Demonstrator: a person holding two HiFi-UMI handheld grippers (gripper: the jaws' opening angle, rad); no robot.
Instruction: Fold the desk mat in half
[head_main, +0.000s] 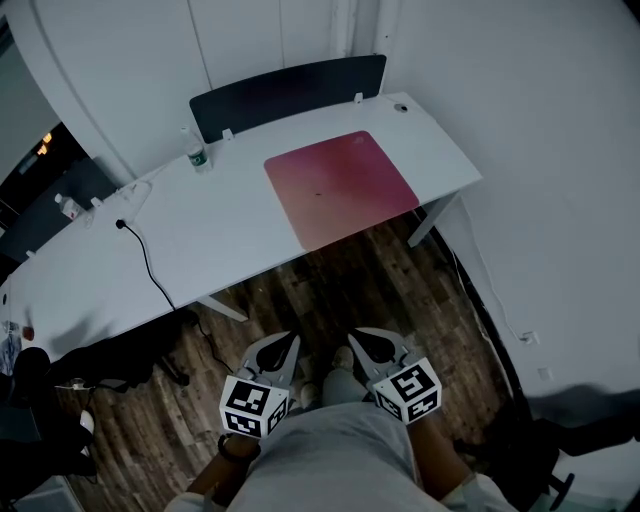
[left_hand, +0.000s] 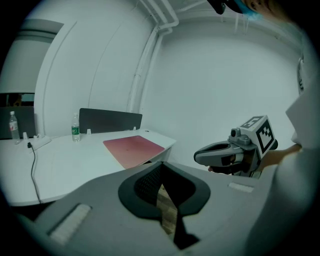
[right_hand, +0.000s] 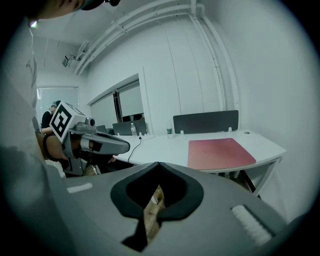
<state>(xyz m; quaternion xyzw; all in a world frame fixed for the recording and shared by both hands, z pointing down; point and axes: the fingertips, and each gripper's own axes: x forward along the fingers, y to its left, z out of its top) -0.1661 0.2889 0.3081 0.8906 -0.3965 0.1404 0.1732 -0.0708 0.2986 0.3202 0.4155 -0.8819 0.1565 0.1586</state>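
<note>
mat: flat red rectangular desk mat (head_main: 340, 188) lies unfolded on white desk (head_main: 200, 240), right end | jaws: left gripper (head_main: 289, 342), right gripper (head_main: 356, 338) closed, empty, well short | handling: we judge it light, floppy; pinch near-edge corners.

The left gripper (left_hand: 160, 166) is pointing toward the white table (left_hand: 70, 162), its jaws meeting at the tips with nothing between them. The red desk mat (left_hand: 134, 148) is lying flat at the table's near edge. The right gripper (left_hand: 199, 156) is hovering alongside, jaws together.
</note>
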